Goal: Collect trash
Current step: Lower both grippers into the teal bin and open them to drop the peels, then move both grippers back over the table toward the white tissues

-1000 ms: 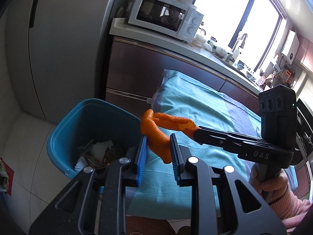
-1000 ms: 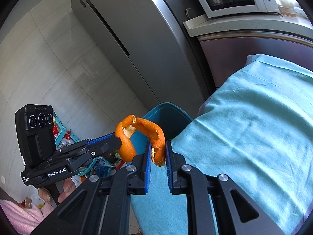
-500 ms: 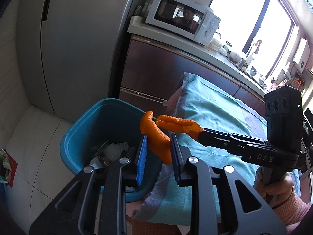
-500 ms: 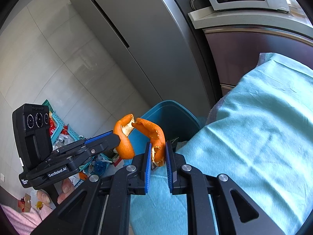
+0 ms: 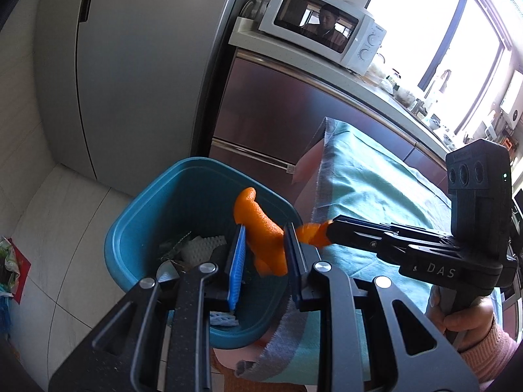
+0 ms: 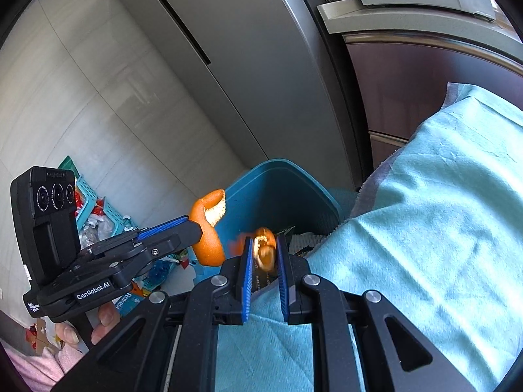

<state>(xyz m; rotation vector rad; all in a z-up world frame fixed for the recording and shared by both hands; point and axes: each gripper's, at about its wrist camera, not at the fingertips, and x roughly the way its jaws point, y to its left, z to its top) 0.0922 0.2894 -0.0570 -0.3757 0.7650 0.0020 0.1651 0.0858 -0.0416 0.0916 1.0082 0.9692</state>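
An orange peel piece (image 5: pixel 260 225) sits between the fingers of my left gripper (image 5: pixel 263 245), over the blue bin (image 5: pixel 183 196); the jaws stand fairly wide, touching it on the right. It also shows in the right wrist view (image 6: pixel 209 228). A second peel piece (image 6: pixel 264 248) is blurred between the parted pads of my right gripper (image 6: pixel 264 254), by the bin (image 6: pixel 278 192) rim. In the left wrist view this piece (image 5: pixel 310 233) sits at the right gripper's tip (image 5: pixel 330 230). The bin holds white foam netting (image 5: pixel 202 245) and wrappers.
The bin stands on the tiled floor beside a table with a teal cloth (image 5: pixel 376 189) (image 6: pixel 425 212). A grey fridge (image 5: pixel 130 65) and a counter with a microwave (image 5: pixel 320 29) are behind. A teal basket with litter (image 6: pixel 94 209) lies on the floor.
Both grippers moved left, off the table edge to above the bin. The one curled peel has split into two pieces. The right jaws have parted, and its piece is blurred.
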